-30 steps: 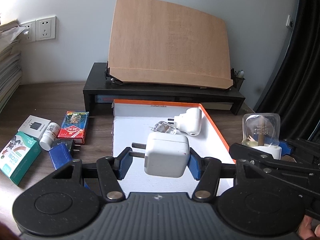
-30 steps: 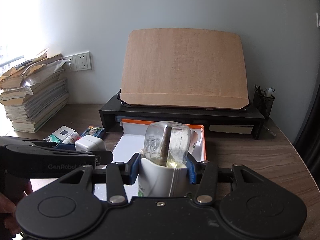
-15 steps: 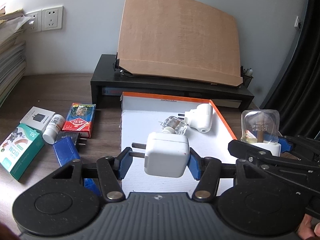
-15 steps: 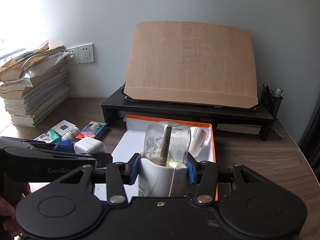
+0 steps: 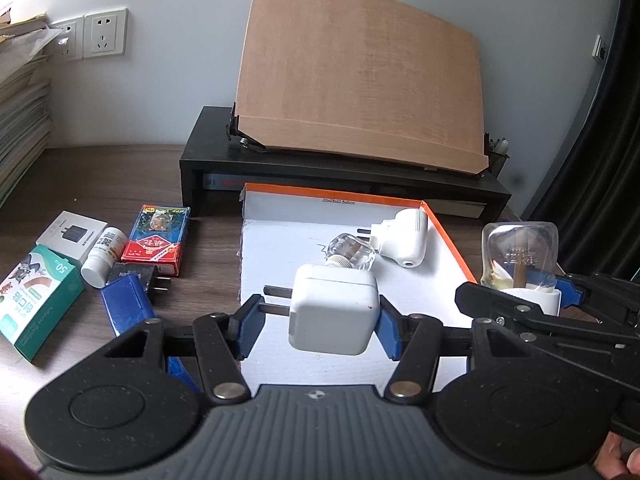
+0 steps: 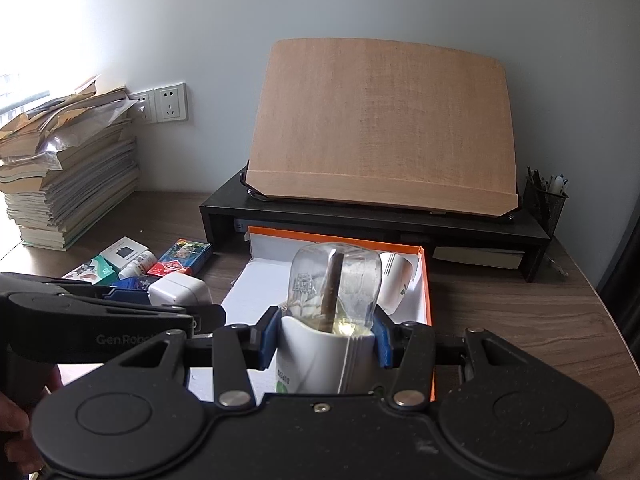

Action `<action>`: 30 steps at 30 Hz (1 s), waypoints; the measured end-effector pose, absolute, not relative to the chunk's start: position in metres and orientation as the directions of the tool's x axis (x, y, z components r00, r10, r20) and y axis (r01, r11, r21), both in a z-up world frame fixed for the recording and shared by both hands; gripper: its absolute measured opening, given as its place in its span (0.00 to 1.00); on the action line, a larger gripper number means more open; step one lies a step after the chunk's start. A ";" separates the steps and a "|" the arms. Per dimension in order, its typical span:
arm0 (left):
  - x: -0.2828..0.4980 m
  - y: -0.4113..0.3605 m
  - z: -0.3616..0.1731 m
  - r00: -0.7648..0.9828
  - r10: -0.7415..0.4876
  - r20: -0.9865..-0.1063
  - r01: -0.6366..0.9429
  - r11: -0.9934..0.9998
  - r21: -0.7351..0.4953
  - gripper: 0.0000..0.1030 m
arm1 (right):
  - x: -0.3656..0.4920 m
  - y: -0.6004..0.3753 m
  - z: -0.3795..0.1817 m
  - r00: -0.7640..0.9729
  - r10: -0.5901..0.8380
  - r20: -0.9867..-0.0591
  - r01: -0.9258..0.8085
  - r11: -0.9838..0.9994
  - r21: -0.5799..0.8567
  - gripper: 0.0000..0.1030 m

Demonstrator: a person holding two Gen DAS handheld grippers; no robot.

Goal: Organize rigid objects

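My left gripper (image 5: 320, 330) is shut on a white square charger (image 5: 332, 312), its prongs pointing left, held over the near part of a white box with an orange rim (image 5: 340, 200). In the box lie a white plug adapter (image 5: 402, 238) and a small clear glass bottle (image 5: 352, 254). My right gripper (image 6: 325, 338) is shut on a white plug-in vaporizer with a clear bottle on top (image 6: 334, 280), held upright over the box's right side. The left wrist view shows the same vaporizer (image 5: 520, 264) at the right. In the right wrist view the charger (image 6: 178, 288) shows at the left.
Left of the box lie a green carton (image 5: 32, 300), a white carton (image 5: 74, 234), a small white bottle (image 5: 102, 258), a red card pack (image 5: 158, 238), a black charger (image 5: 136, 276) and a blue object (image 5: 126, 308). Behind stands a black riser (image 5: 320, 168) bearing a wooden board (image 5: 360, 80). A paper stack (image 6: 68, 168) and a pen holder (image 6: 546, 200) flank it.
Both grippers keep the same hold on their things. The scene has drifted only slightly in each view.
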State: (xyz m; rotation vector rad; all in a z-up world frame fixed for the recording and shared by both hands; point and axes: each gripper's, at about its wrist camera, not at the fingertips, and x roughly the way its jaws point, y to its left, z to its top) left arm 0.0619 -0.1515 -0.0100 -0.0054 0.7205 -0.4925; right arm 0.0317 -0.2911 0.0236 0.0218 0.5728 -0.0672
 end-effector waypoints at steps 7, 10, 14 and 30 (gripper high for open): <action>0.062 -0.155 -0.011 0.645 -0.432 -0.631 0.430 0.887 -0.169 0.57 | 0.032 -0.293 0.024 0.838 -0.059 -0.542 0.072 0.997 0.002 0.55; 0.062 -0.155 -0.011 0.645 -0.432 -0.631 0.429 0.887 -0.169 0.57 | 0.032 -0.293 0.024 0.838 -0.058 -0.542 0.071 0.997 0.002 0.55; 0.061 -0.156 -0.011 0.647 -0.429 -0.630 0.426 0.889 -0.167 0.57 | 0.032 -0.293 0.023 0.838 -0.055 -0.543 0.068 0.998 0.003 0.55; 0.061 -0.155 -0.012 0.653 -0.421 -0.630 0.420 0.893 -0.161 0.57 | 0.031 -0.294 0.024 0.840 -0.053 -0.540 0.062 0.998 -0.002 0.55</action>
